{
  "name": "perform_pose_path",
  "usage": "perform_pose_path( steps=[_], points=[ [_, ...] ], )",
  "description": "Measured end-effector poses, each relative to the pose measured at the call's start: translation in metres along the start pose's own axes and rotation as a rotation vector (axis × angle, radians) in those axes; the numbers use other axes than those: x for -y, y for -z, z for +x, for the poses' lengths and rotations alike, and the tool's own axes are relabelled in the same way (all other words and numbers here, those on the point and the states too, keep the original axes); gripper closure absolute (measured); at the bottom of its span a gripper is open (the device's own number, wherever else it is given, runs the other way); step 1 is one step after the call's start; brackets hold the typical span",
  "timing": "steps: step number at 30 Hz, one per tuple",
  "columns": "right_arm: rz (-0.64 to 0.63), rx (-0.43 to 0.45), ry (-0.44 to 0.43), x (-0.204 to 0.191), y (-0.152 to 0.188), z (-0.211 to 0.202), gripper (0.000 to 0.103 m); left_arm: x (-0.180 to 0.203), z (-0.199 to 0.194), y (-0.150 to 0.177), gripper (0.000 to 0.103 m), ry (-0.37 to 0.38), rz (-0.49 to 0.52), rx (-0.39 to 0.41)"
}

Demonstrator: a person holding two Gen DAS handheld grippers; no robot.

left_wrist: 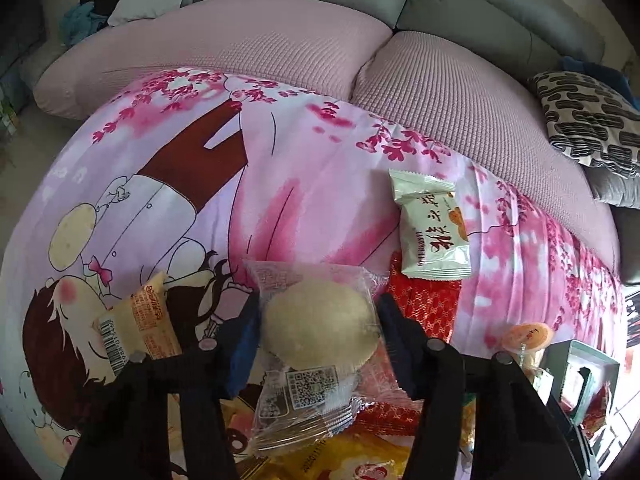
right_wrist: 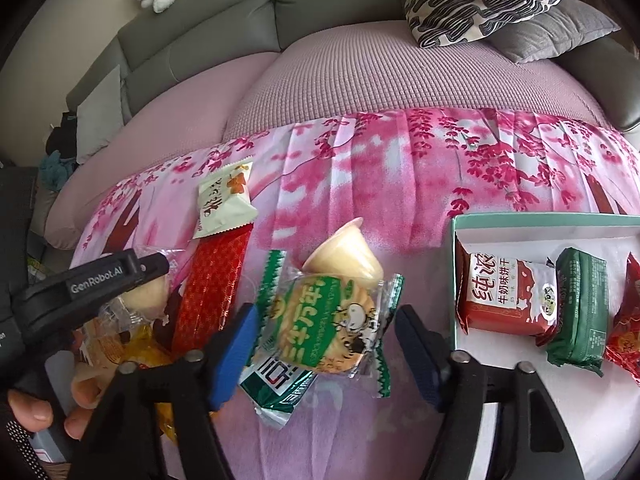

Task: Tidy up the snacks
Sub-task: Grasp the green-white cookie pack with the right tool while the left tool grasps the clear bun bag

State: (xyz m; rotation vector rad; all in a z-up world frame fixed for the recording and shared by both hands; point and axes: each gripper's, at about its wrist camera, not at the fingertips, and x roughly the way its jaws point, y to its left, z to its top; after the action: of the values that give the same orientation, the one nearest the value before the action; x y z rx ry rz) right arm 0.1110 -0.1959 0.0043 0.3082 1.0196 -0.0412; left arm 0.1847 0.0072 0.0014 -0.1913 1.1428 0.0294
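My left gripper [left_wrist: 318, 326] is shut on a clear-wrapped pale round bun [left_wrist: 320, 326], its blue pads pressing both sides. It also shows from the side in the right wrist view [right_wrist: 154, 268]. My right gripper [right_wrist: 326, 344] is open around a green-wrapped biscuit pack [right_wrist: 328, 328], with gaps on both sides. A jelly cup [right_wrist: 344, 256] sits just beyond it. A white box [right_wrist: 520, 236] at the right holds a red-white biscuit pack [right_wrist: 504, 296], a green pack [right_wrist: 580, 312] and a red pack [right_wrist: 624, 332].
A white snack pack [left_wrist: 432, 224] and a red pack [left_wrist: 428, 304] lie on the pink floral cloth [left_wrist: 312, 168]. An orange pack [left_wrist: 140, 320] lies at the left, a yellow one [left_wrist: 344, 456] below. Sofa cushions [left_wrist: 280, 48] and a patterned pillow [left_wrist: 588, 116] lie behind.
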Motion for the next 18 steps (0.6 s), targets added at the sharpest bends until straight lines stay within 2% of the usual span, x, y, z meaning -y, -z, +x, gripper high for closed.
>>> perform_pose_path(
  steps=[2,4,9,18],
  points=[
    [0.002,0.001,-0.005,0.000,0.000,0.000,0.035,0.001,-0.002,0.001,0.046,-0.002,0.002,0.001],
    [0.008,0.002,-0.013,0.001,0.000,-0.002,0.042,0.004,-0.006,0.003,0.047,0.001,0.008,0.007],
    [0.007,0.011,-0.020,0.001,0.001,-0.004,0.048,0.014,-0.014,0.007,0.047,0.011,0.027,0.017],
    [0.017,0.019,-0.030,0.004,0.004,-0.012,0.050,0.026,-0.035,0.015,0.047,0.014,0.074,0.036]
  ],
)
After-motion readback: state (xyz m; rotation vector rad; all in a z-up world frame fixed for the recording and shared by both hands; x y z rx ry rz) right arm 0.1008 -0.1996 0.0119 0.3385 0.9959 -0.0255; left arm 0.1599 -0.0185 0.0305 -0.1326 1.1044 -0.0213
